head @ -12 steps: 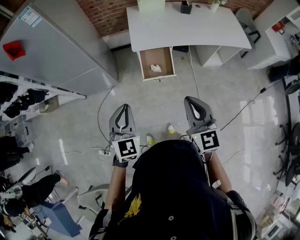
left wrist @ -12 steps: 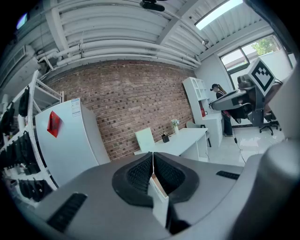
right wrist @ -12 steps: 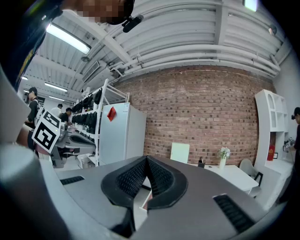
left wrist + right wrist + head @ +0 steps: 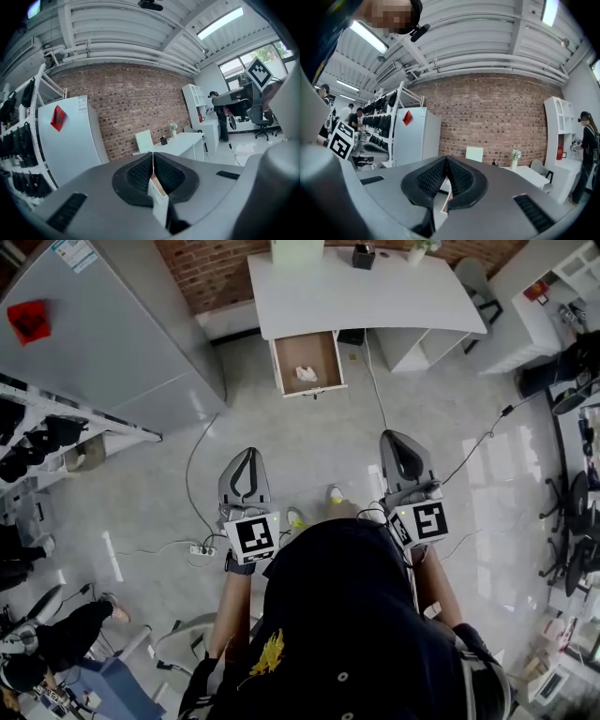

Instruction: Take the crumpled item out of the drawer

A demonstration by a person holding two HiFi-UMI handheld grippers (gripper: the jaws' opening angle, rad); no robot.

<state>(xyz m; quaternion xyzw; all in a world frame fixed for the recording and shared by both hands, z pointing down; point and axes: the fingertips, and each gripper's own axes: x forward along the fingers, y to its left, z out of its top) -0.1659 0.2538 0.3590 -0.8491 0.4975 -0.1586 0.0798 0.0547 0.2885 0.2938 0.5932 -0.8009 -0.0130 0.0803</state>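
Desk (image 4: 375, 296): white, set against the brick wall. A drawer (image 4: 279, 367) stands pulled out from the desk's front edge, near its left corner as the head view shows it.

Crumpled item (image 4: 306, 374): a small white wad lying on the drawer's brown bottom, about midway across and toward the drawer's outer end. Nothing touches it.

Left gripper (image 4: 247, 454): held over the grey floor (image 4: 309, 442), well short of the desk's front edge. Jaws clenched together, pads meeting along one line, nothing between them (confirmed in the left gripper view).

Right gripper (image 4: 395, 439): level with the left one and well apart from it, likewise over the floor and far from the drawer. Jaws clenched, pads together at the tips, empty.

Along the desk's back edge: a pale box (image 4: 297, 251) and a dark pot (image 4: 364, 256).
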